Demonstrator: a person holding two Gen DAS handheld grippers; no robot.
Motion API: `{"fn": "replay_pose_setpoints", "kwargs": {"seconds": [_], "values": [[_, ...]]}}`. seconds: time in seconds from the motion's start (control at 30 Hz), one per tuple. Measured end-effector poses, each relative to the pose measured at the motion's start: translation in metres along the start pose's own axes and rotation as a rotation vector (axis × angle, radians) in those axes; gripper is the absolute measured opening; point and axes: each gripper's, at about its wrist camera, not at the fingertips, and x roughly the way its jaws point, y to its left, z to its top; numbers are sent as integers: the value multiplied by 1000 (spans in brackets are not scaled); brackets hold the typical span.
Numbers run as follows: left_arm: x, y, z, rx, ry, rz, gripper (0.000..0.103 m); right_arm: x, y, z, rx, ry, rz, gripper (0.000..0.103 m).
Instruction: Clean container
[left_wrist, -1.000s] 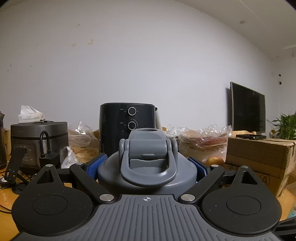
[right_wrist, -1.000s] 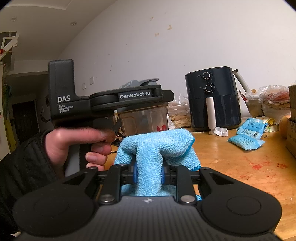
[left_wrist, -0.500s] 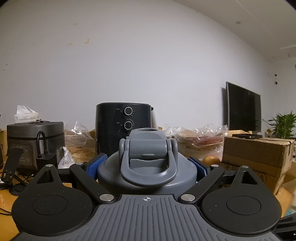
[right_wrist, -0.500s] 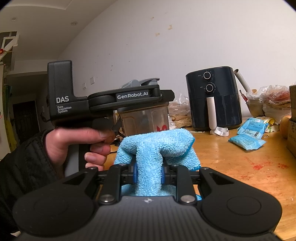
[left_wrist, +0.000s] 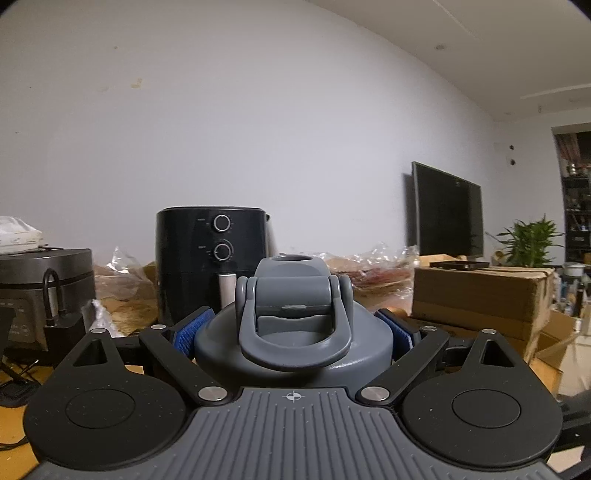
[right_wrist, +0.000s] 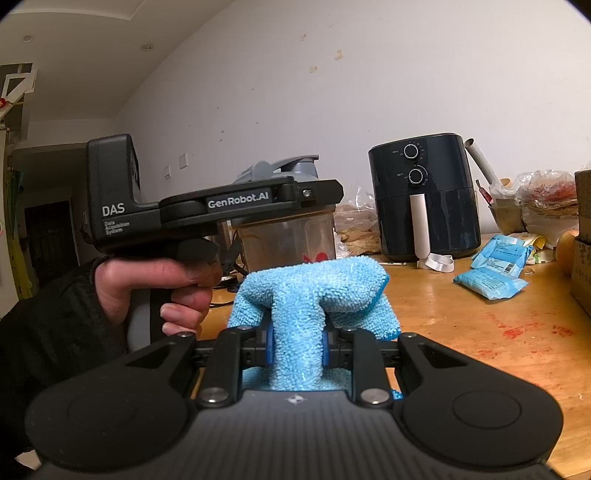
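Two tools are at work, one in each hand. Farthest left in the right wrist view, a dark sleeve and the person's hand grip the handle of the left tool, whose blue pads press against both sides of the grey lid of the container. Its cloudy, smoke-tinted body hangs below that tool, above the wooden counter, and the lid, with its loop handle folded down, is on. Just right of it and nearer the camera, the right tool is narrowed onto a fluffy blue cloth, pinching a fold so that the rest bunches up in front. The cloth sits just short of the container wall; whether they touch cannot be told. Further right stand a black air fryer and blue packets. By my reading, the step in hand is wiping the outside. That calls for bringing the cloth flat against the wall while the left tool keeps the container steady, with care not to twist the lid loose.
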Motion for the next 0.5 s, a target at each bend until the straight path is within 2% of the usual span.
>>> {"fn": "replay_pose_setpoints", "kwargs": {"seconds": [0.5], "values": [[3,12,-3,11,1,-132,94,0,5,-1,-5,0,6,22]]}}
